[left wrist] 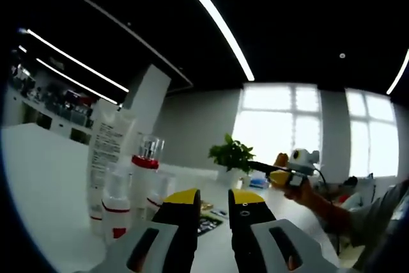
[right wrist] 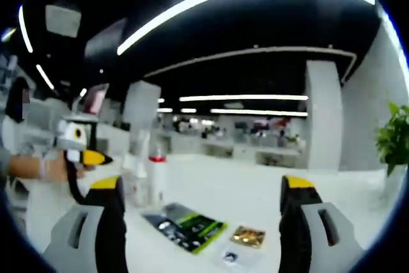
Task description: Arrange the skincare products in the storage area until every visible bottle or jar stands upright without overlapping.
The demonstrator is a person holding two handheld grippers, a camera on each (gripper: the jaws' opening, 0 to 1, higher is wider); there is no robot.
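Several skincare containers stand upright on the white table (left wrist: 45, 183). In the left gripper view they are a tall white tube (left wrist: 105, 151), a bottle with a red band and clear cap (left wrist: 146, 169) and a small red-banded bottle (left wrist: 116, 208). My left gripper (left wrist: 214, 199) is to their right, its jaws drawn together with only a narrow slit and nothing in it. My right gripper (right wrist: 201, 187) stands wide open and empty. Beyond it are a red-capped bottle (right wrist: 157, 177) and a clear bottle (right wrist: 138, 182).
A dark green sachet (right wrist: 188, 225), a gold packet (right wrist: 248, 236) and a small round item (right wrist: 230, 257) lie flat on the table. A potted plant (left wrist: 233, 155) stands behind. A hand holds the other gripper (left wrist: 295, 163) at the right, and likewise the other gripper (right wrist: 80, 145) at the left.
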